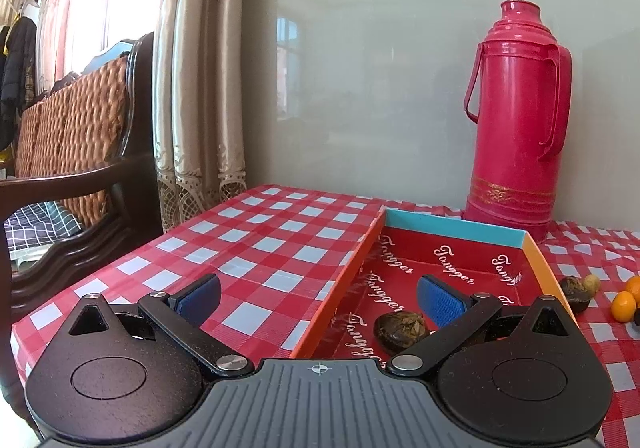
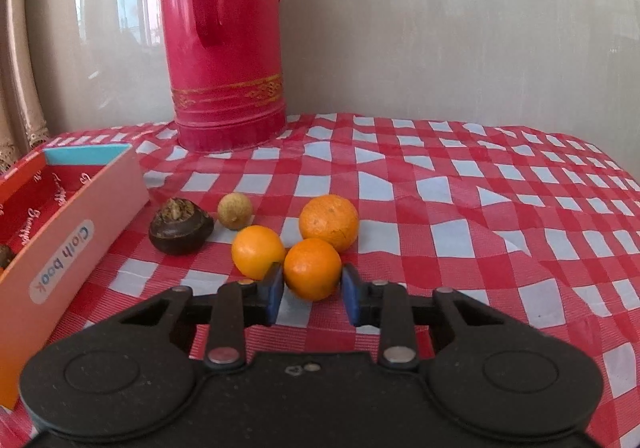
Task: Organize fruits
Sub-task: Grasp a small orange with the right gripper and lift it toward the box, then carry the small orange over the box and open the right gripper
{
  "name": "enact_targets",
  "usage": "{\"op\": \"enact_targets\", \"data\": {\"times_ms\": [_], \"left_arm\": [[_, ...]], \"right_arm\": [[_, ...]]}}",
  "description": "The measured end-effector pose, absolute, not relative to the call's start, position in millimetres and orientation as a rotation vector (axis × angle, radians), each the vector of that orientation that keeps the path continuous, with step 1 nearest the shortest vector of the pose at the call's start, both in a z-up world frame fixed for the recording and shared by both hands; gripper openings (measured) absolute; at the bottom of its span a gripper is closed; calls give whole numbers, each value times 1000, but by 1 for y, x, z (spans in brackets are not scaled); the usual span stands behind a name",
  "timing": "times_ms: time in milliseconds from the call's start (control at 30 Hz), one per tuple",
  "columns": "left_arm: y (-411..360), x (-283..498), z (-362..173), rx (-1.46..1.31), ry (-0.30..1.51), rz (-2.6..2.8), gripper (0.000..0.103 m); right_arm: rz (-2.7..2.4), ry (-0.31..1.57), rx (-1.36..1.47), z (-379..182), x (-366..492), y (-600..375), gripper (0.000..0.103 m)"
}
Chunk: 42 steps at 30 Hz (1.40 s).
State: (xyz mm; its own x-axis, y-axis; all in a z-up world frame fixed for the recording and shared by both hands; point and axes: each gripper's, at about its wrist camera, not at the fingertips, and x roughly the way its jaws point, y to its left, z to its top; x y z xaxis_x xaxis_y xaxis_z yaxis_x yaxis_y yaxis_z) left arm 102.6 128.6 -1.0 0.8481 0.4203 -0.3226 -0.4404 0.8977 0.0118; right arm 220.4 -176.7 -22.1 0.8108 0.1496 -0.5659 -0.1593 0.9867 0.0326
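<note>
A small orange [image 2: 311,269] is clamped between the right gripper [image 2: 313,290] fingers on the checked tabletop [image 2: 460,216]; the left gripper [image 1: 319,298] is held wide open, empty, over the box [image 1: 452,228]

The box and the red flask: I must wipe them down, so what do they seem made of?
The box looks like printed cardboard with a matte finish: thin, flat walls and a paper sticker. The red flask looks like glossy plastic or painted metal, since window reflections show on it; which one is unclear.

We read "Tangger" in white script, repeated across the red inner floor of the box [image 1: 460,264]. On its pale orange outer wall, a white label [image 2: 62,261] says "Cloth book".
</note>
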Motion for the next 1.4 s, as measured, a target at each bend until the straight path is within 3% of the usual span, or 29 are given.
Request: {"op": "enact_targets", "data": {"times_ms": [1033,1100,1167,1400], "left_arm": [[182,60,-4,-98,334,533,103],[186,60,-4,-101,335,539,103],[188,59,-5,-105,336,542,103],[183,61,-3,-105,332,522,103]], "right_arm": [[471,405,-23,16,159,-52,23],[491,395,-36,15,156,-42,33],[473,359,-65,14,148,-35,79],[433,306,-29,19,145,-52,78]]}}
